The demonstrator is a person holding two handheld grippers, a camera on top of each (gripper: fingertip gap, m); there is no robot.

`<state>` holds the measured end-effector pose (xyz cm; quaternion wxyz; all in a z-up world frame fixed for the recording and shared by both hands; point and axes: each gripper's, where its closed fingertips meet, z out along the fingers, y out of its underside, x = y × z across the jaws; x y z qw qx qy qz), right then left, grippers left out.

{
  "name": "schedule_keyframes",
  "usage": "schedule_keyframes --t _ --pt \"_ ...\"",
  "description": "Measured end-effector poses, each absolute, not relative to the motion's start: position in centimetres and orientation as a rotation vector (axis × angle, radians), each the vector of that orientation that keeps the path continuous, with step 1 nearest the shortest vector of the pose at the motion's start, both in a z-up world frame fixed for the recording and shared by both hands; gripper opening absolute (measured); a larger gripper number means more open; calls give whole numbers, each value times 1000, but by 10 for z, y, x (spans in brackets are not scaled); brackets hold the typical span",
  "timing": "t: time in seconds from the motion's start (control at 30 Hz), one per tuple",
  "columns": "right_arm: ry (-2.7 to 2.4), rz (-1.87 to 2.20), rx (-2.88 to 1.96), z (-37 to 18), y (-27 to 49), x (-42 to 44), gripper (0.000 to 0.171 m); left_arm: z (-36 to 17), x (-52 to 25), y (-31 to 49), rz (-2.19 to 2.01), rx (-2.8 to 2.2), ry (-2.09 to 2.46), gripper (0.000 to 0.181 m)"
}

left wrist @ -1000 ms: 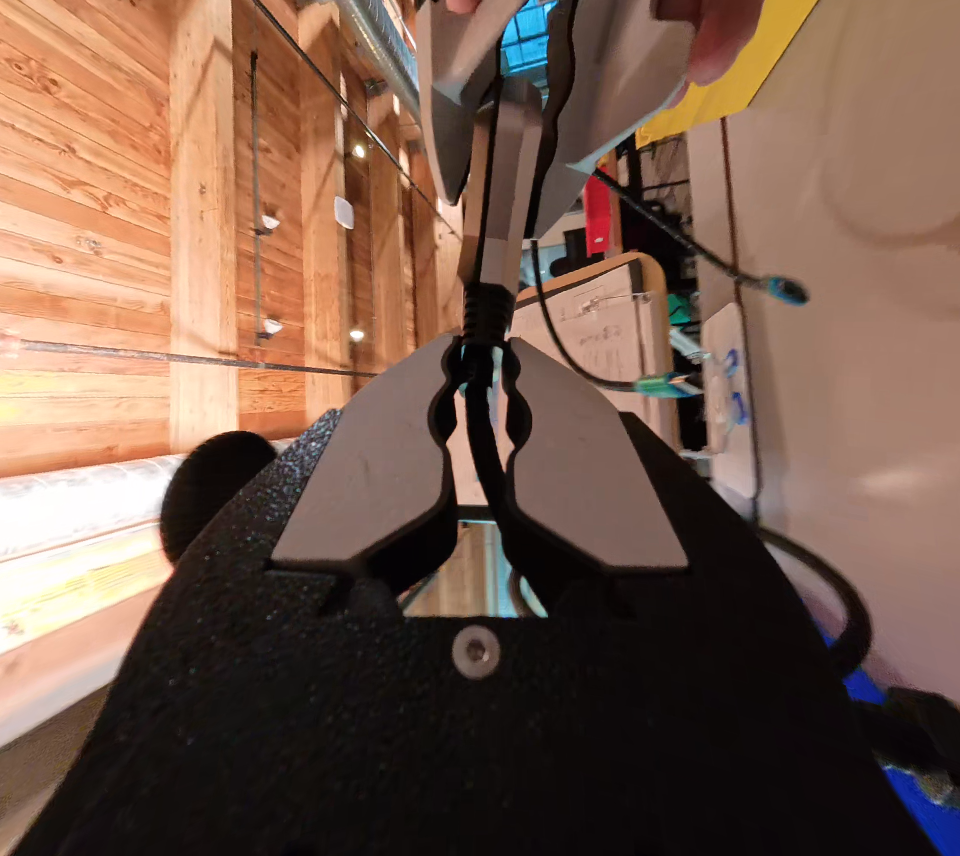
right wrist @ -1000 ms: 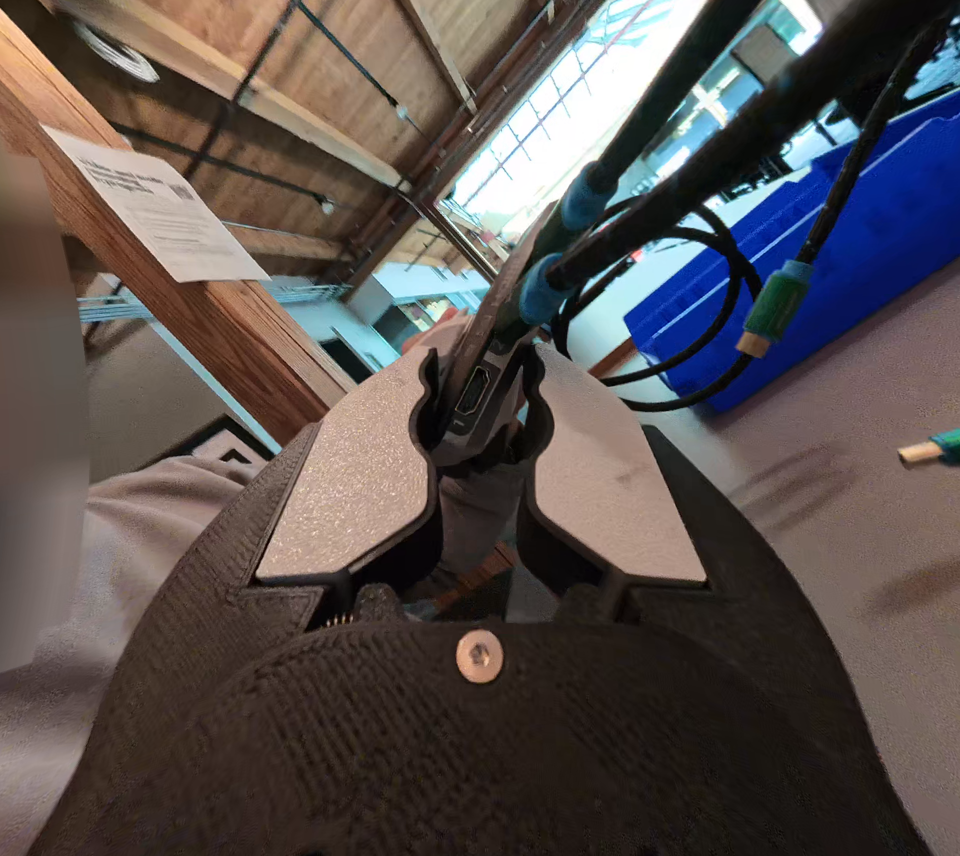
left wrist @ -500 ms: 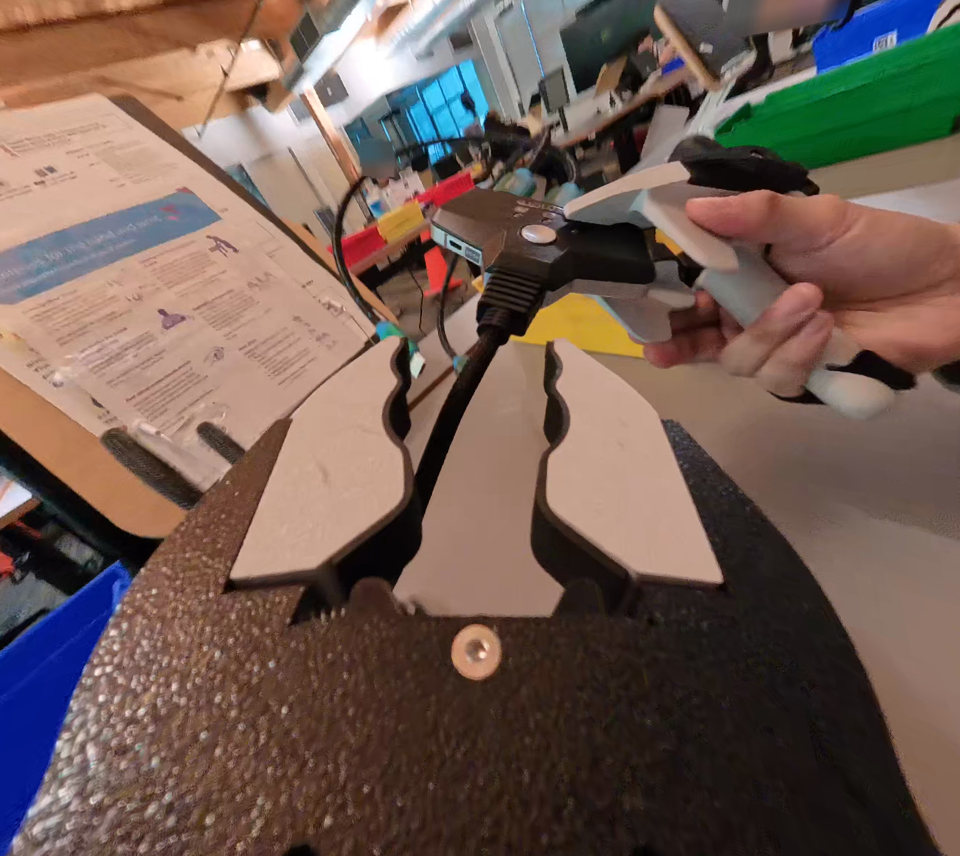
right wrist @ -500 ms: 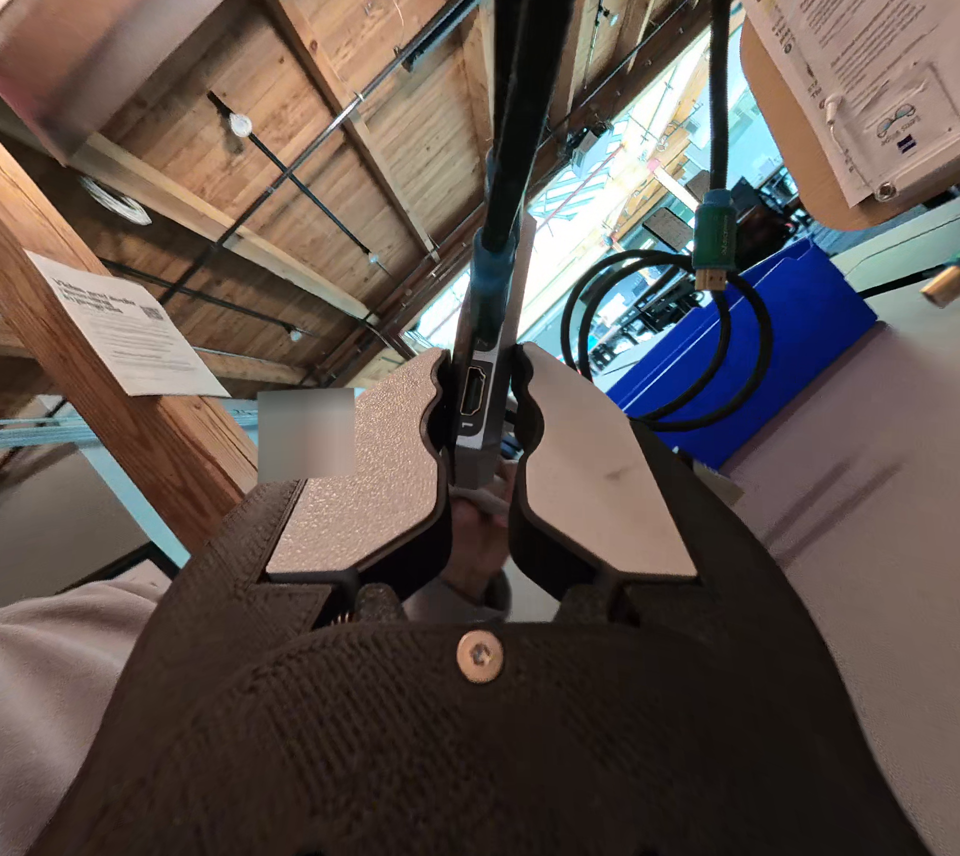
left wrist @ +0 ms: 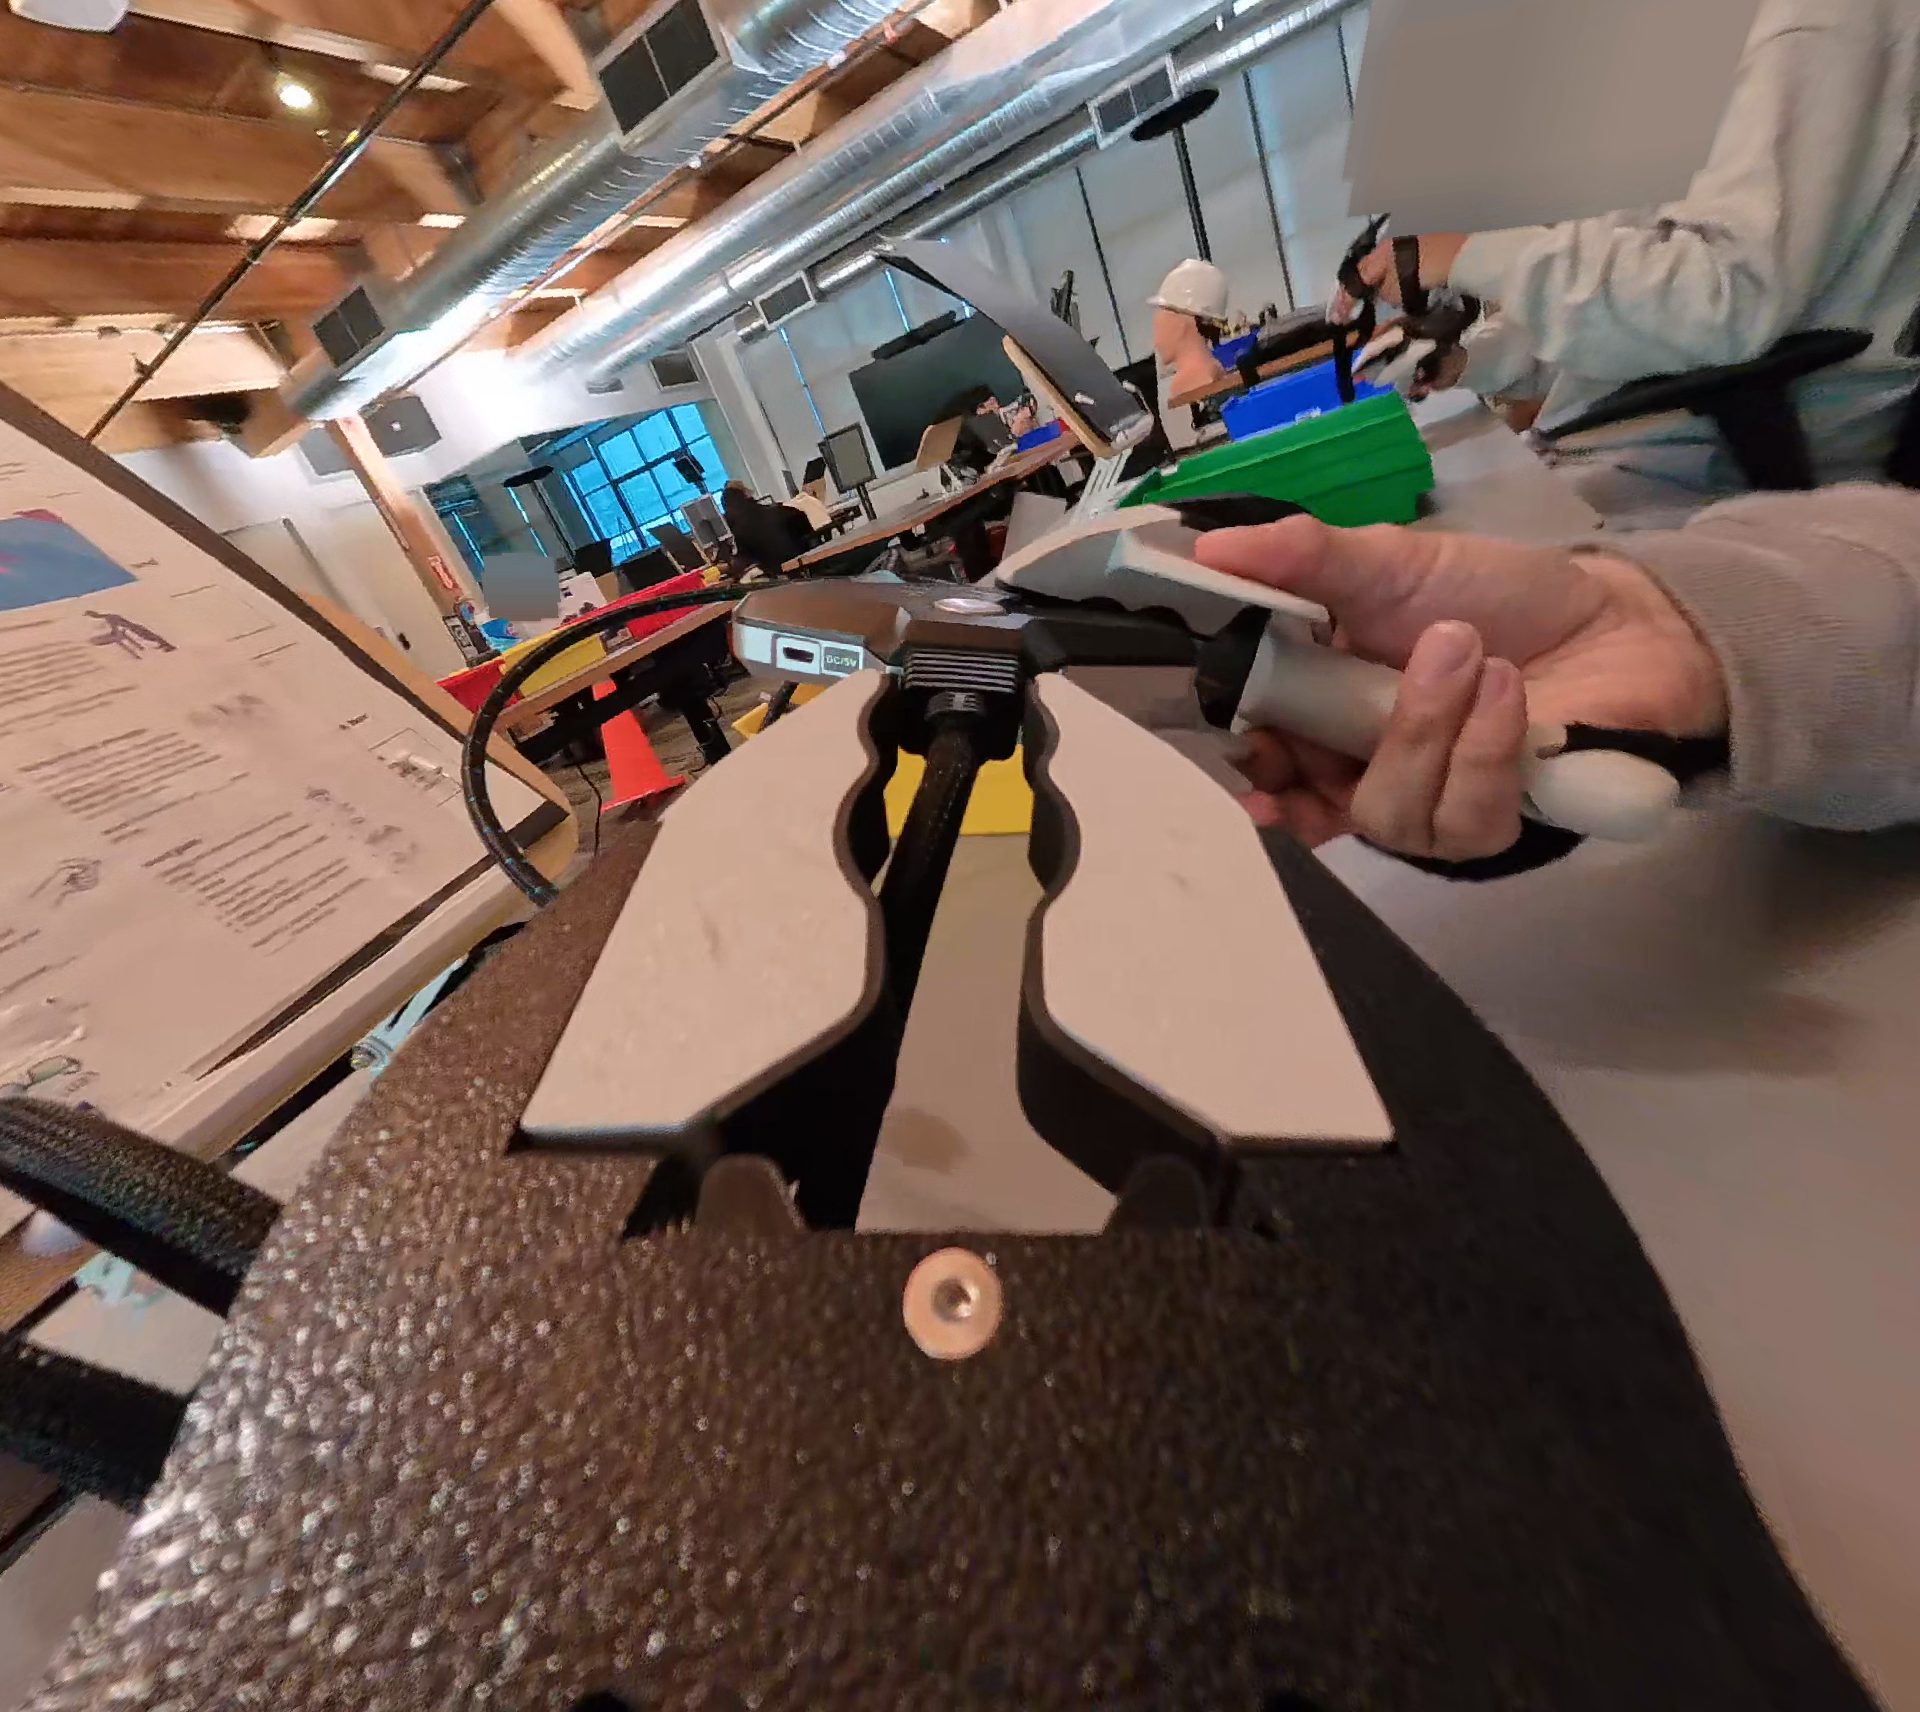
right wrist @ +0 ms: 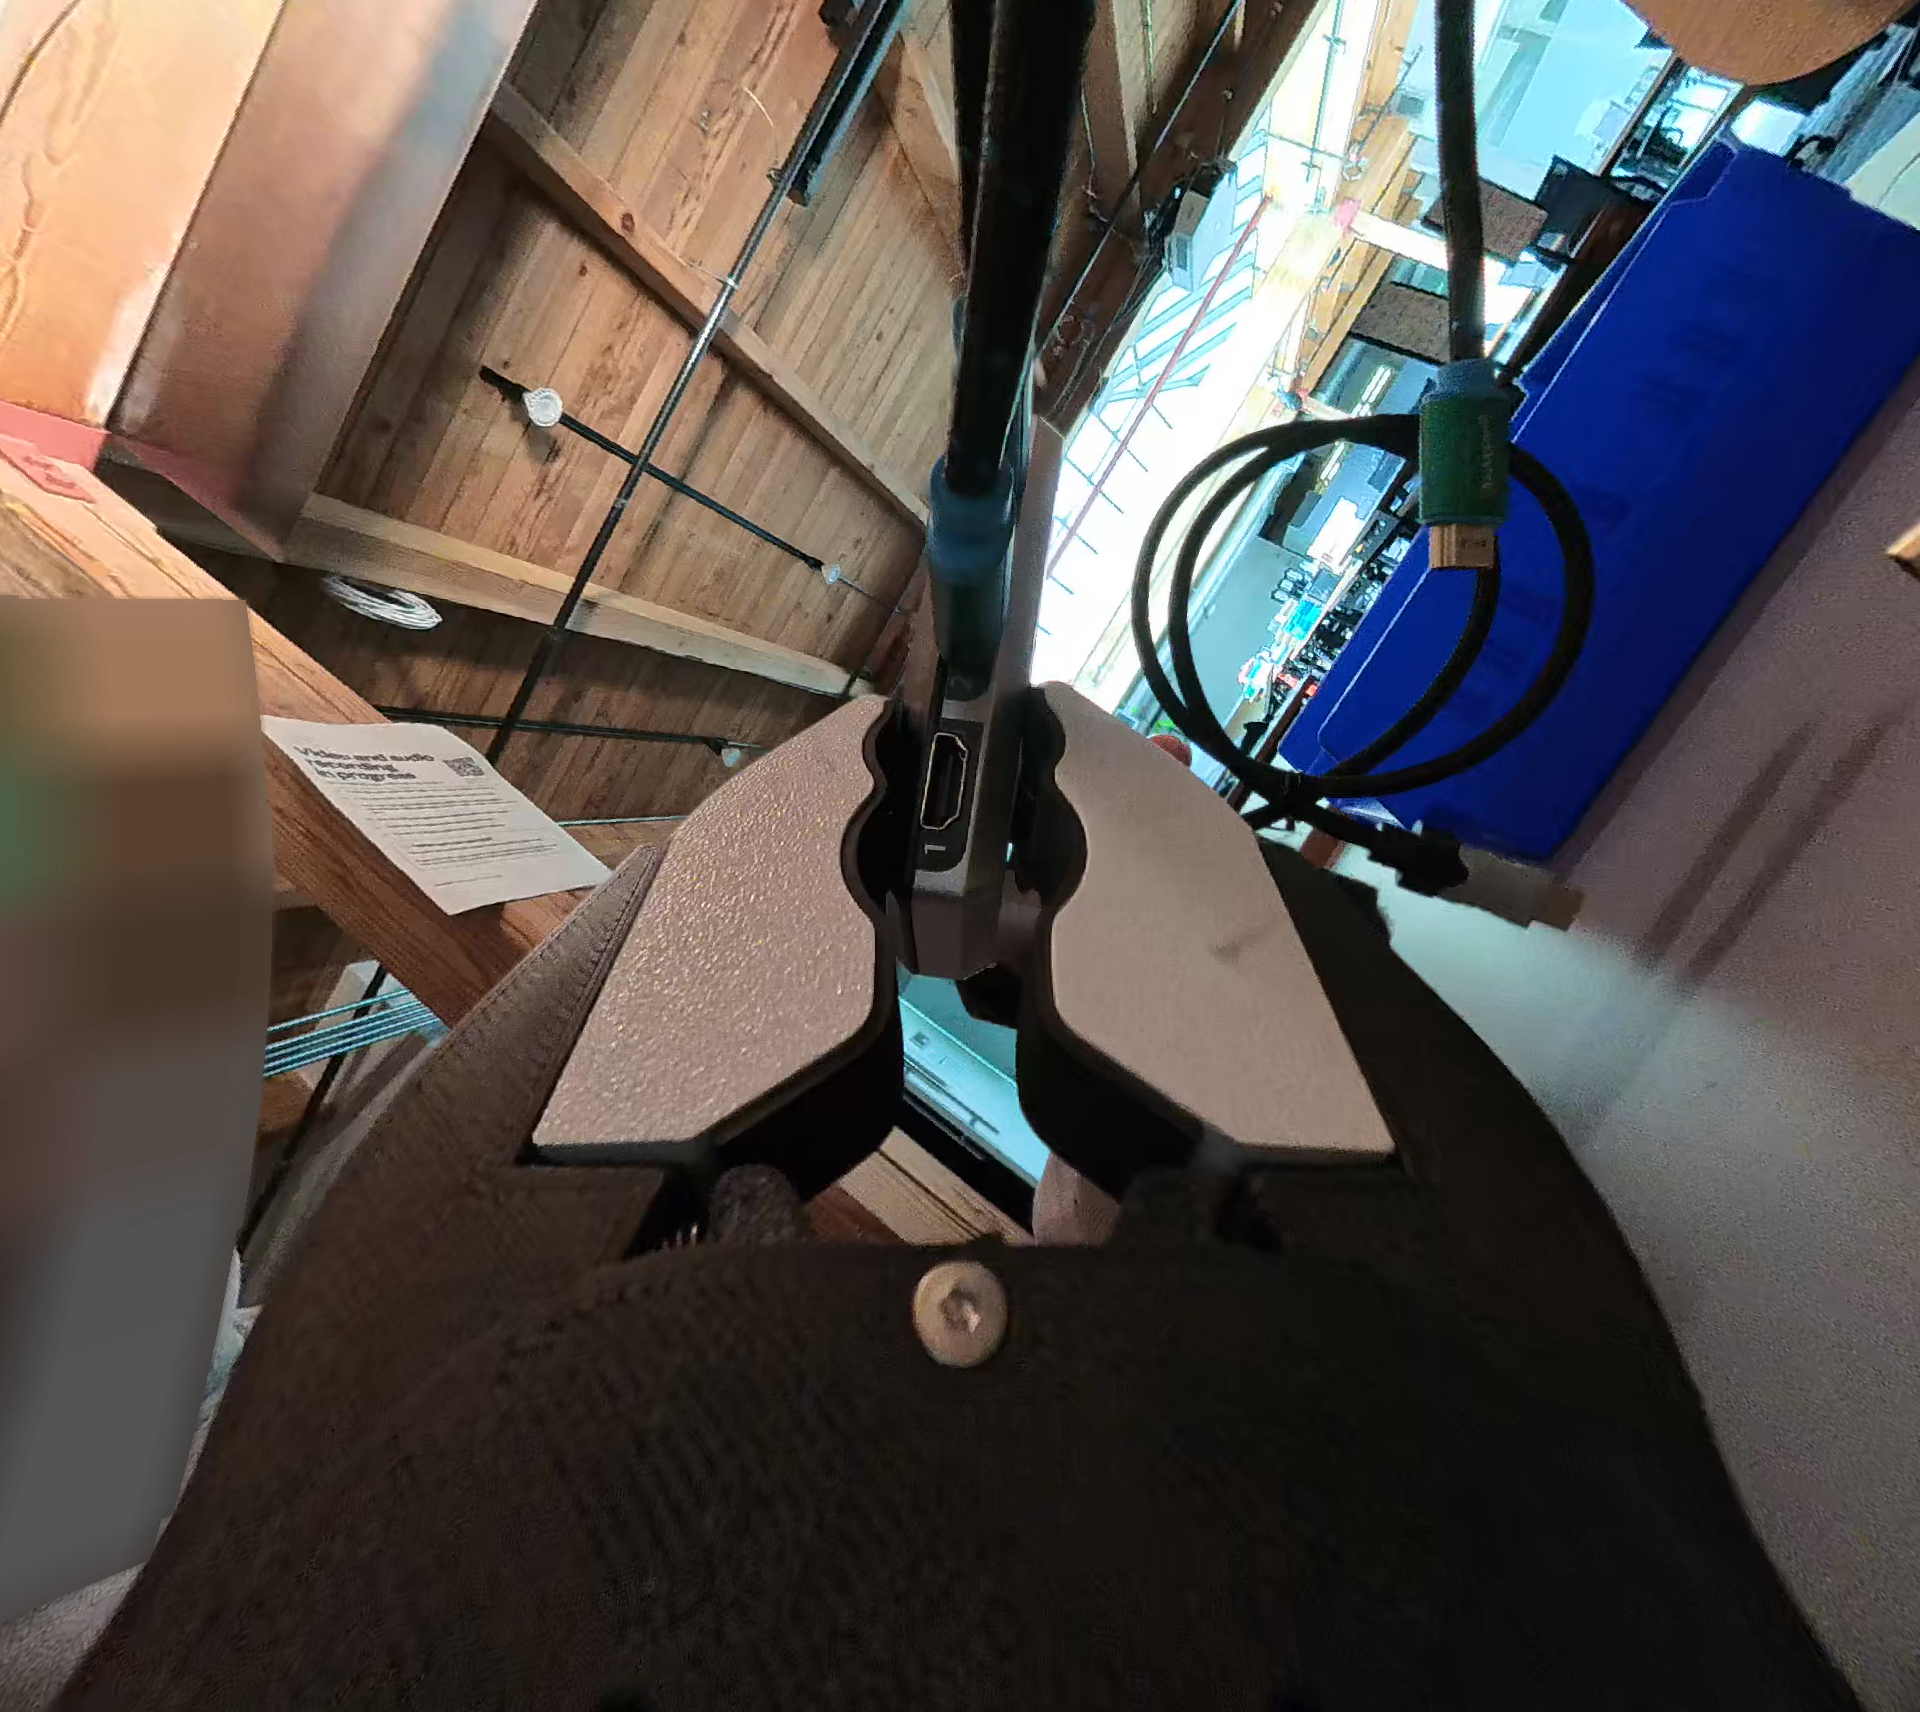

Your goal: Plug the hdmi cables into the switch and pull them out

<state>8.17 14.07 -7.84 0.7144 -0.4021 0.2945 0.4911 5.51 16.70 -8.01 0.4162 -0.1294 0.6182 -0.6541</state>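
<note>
My right gripper (right wrist: 961,727) is shut on the grey HDMI switch (right wrist: 951,841), edge-on, with an empty port facing the camera. A black cable with a blue collar (right wrist: 968,519) is plugged into the switch's top end. In the left wrist view a hand holds the right gripper (left wrist: 1049,613) clamped on the switch (left wrist: 821,623). A black braided cable's plug (left wrist: 961,675) sits in the switch's side. My left gripper (left wrist: 951,722) has its jaws closed in on the rear of that plug, and the cable runs back between the fingers.
A loose green-shelled plug (right wrist: 1460,457) hangs by a coiled black cable (right wrist: 1174,623) in front of a blue bin (right wrist: 1714,467). A paper-covered board (left wrist: 208,779) stands at my left. A green bin (left wrist: 1309,457) and a seated person (left wrist: 1714,228) are beyond the grey table (left wrist: 1610,1091).
My left gripper let go of the cable lower down, opened, slid up to the plug at the switch and narrowed again. The right gripper kept hold of the switch while turning it.
</note>
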Motion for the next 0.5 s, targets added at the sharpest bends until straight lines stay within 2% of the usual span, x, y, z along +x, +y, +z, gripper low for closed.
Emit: schedule_keyframes --t 0.5 --pt "663 1014 -1008 -91 147 73 22 -95 53 172 -1637 -412 1663 23"
